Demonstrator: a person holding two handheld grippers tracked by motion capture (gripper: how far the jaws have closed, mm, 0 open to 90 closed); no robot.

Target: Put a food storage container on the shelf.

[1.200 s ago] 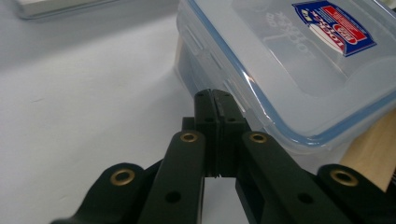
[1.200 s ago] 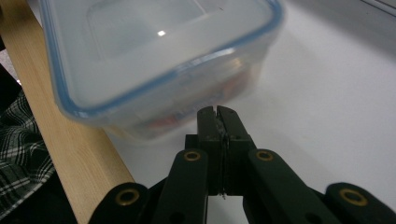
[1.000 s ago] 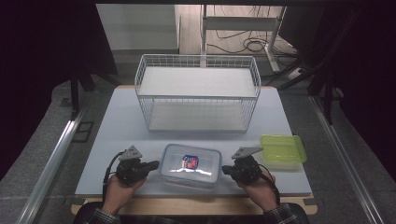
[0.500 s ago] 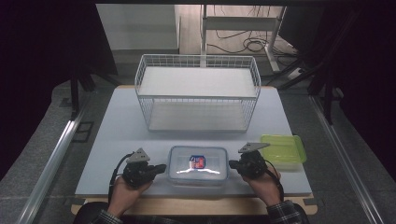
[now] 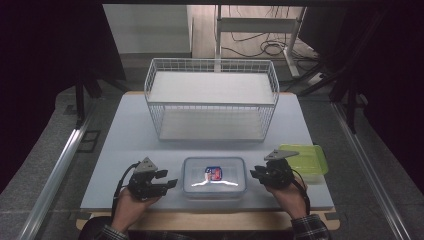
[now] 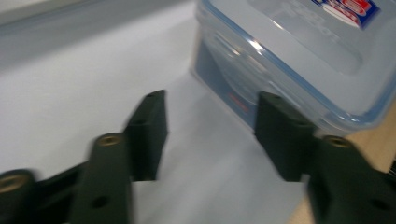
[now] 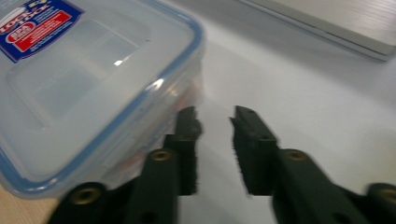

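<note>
From the high view, a clear lidded box (image 5: 214,177) with a red and blue label is seen at the near edge of the table (image 5: 125,135), about 6 o'clock from the white wire basket (image 5: 212,100) that stands at the table's middle. The left gripper (image 5: 170,181) is held just beside the box at its 9 o'clock side, and the right gripper (image 5: 254,174) at its 3 o'clock side, with a green lidded container (image 5: 307,160) lying further out toward 3 o'clock. Compared with the earlier high pictures, both grippers are found slightly drawn off the box's ends, and the jaws of both have just been opening; the box itself appears to sit slightly nearer the front edge than a second ago. In the left gripper view, the left gripper (image 6: 210,135) is seen fairly wide, nothing pinched, with the box's corner (image 6: 289,56) at 1 o'clock, just beyond one jaw (some blur is present). In the right gripper view, the right gripper (image 7: 215,123) is seen narrowly parted on bare table, the box (image 7: 88,88) lying at 10 o'clock, beside the jaw but not between the two. It is judged that the box has been let go after a two-handed placing or shifting, so a fresh grasp would be needed before any lift toward the basket.
</note>
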